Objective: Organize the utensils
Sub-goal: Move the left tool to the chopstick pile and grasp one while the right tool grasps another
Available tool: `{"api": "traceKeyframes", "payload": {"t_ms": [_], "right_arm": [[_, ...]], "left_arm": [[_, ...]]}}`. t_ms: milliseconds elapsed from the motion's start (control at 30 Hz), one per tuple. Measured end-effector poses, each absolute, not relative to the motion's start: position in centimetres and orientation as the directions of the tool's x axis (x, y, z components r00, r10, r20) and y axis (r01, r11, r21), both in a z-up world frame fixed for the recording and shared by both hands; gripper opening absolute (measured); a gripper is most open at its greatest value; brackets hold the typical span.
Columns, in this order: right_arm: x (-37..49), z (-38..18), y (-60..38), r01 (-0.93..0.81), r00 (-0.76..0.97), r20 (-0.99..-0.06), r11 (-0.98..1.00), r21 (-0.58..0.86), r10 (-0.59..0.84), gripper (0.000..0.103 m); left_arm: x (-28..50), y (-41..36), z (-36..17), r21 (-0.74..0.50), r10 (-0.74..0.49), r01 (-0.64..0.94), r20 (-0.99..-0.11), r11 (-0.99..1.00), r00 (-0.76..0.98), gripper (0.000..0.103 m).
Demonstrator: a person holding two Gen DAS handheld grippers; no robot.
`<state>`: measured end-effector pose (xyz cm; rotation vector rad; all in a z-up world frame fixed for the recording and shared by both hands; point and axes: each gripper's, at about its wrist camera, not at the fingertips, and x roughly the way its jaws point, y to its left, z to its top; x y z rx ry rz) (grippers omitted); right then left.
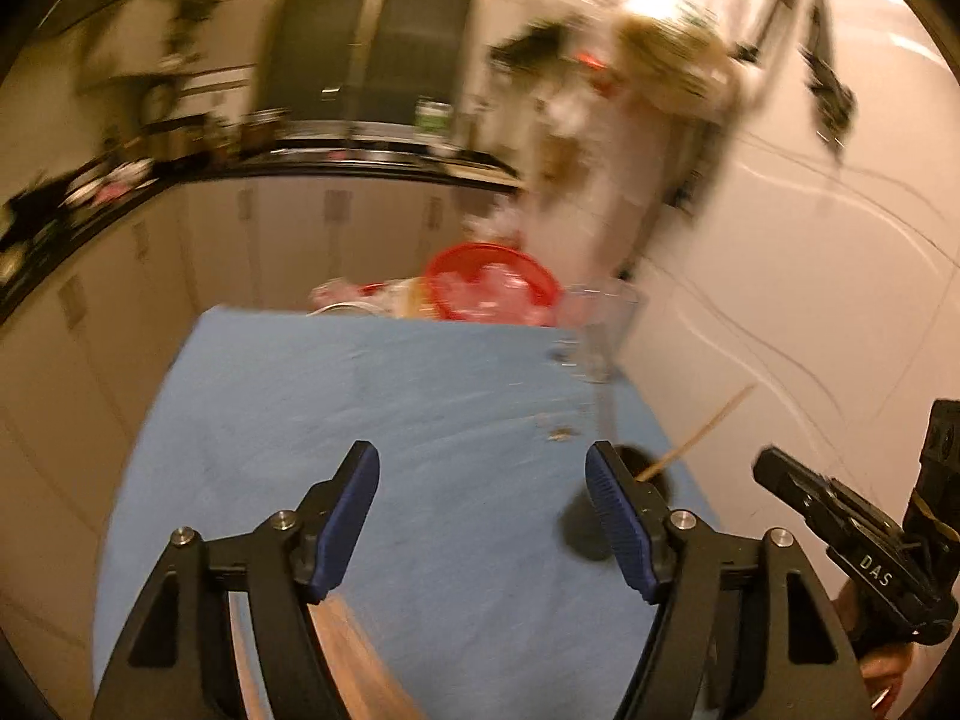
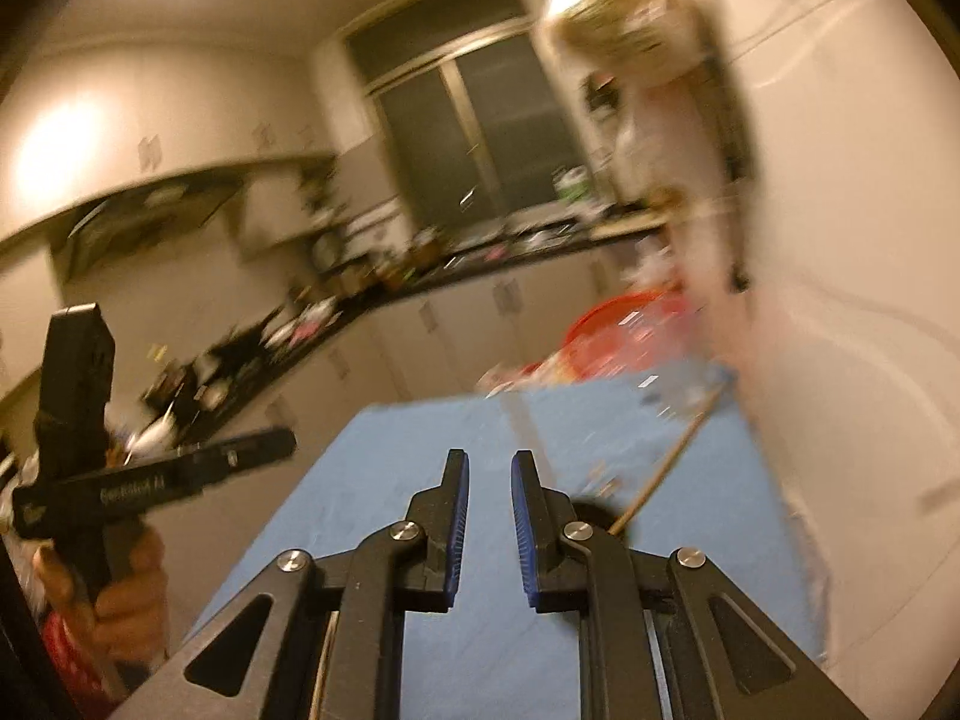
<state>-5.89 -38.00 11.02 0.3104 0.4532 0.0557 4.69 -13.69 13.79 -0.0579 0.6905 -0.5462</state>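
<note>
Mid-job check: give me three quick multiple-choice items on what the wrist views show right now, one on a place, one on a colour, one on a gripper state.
1. Where does the round black utensil head with the wooden handle lie?
A. Near the cloth's right edge, by the wall
B. On the kitchen counter
C. In the red basin

2. What colour is the cloth on the table?
A. Green
B. Blue
C. White

3. How do the left gripper's jaws stand?
A. Clamped on a spoon
B. Shut, empty
C. Wide apart, empty

Key:
1 A: the black utensil head lies on the cloth beside the wall.
2 B: the cloth is blue.
3 C: the left gripper frames only bare cloth.
</note>
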Motion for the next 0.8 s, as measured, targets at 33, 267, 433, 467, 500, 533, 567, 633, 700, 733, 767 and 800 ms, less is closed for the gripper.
{"api": "traceKeyframes", "payload": {"t_ms": [33, 267, 433, 467, 500, 533, 567, 633, 700, 733, 767, 800], "right_arm": [[-5.4, 10.2, -36.8, -0.006, 0.882, -0.447, 0.953, 0.304, 0.148, 0.017], [0.2, 3.4, -29.9, -0.132, 0.668, -0.639, 0.906, 0.401, 0.38, 0.017], [3.9, 1.0, -26.9, -0.116, 0.543, -0.742, 0.91, 0.398, 0.394, 0.017], [4.4, 1.0, -26.5, -0.115, 0.534, -0.744, 0.906, 0.407, 0.402, 0.017], [5.2, 0.8, -26.3, -0.109, 0.521, -0.751, 0.904, 0.414, 0.407, 0.017], [6.1, 0.6, -25.9, -0.101, 0.507, -0.76, 0.903, 0.418, 0.408, 0.017], [6.6, 0.4, -25.5, -0.096, 0.5, -0.764, 0.903, 0.418, 0.407, 0.017], [8.1, -0.1, -24.8, -0.08, 0.478, -0.787, 0.912, 0.403, 0.39, 0.017], [9.0, -0.7, -23.8, -0.073, 0.456, -0.807, 0.92, 0.386, 0.375, 0.017], [9.7, -1.1, -23.2, -0.059, 0.445, -0.82, 0.925, 0.376, 0.361, 0.017], [10.3, -1.5, -22.6, -0.051, 0.434, -0.831, 0.931, 0.362, 0.347, 0.017], [10.7, -1.7, -22.4, -0.054, 0.428, -0.837, 0.933, 0.355, 0.343, 0.017]], "left_arm": [[4.7, -12.0, 12.8, -0.24, -0.475, 0.423, -0.603, 0.874, 0.64, 0.072], [5.9, -2.9, 3.4, -0.143, -0.22, 0.181, -0.811, 0.973, 0.542, 0.035], [7.9, 0.5, -1.3, -0.257, -0.266, 0.077, -0.874, 0.963, 0.407, 0.011], [8.3, 0.5, -1.8, -0.259, -0.269, 0.079, -0.878, 0.963, 0.397, 0.011], [8.6, 0.4, -2.0, -0.263, -0.277, 0.091, -0.877, 0.96, 0.392, 0.011], [9.0, 0.2, -2.2, -0.278, -0.296, 0.104, -0.874, 0.955, 0.385, 0.011], [9.5, -0.1, -2.3, -0.289, -0.308, 0.108, -0.873, 0.951, 0.378, 0.011], [10.3, -0.9, -3.0, -0.29, -0.317, 0.13, -0.875, 0.948, 0.365, 0.011], [10.9, -1.7, -3.4, -0.27, -0.298, 0.128, -0.886, 0.954, 0.354, 0.011], [11.2, -2.2, -3.7, -0.265, -0.297, 0.14, -0.89, 0.954, 0.346, 0.011], [11.6, -2.8, -3.9, -0.262, -0.297, 0.147, -0.892, 0.954, 0.341, 0.011], [11.6, -3.2, -3.8, -0.243, -0.284, 0.154, -0.891, 0.958, 0.354, 0.011]]}}
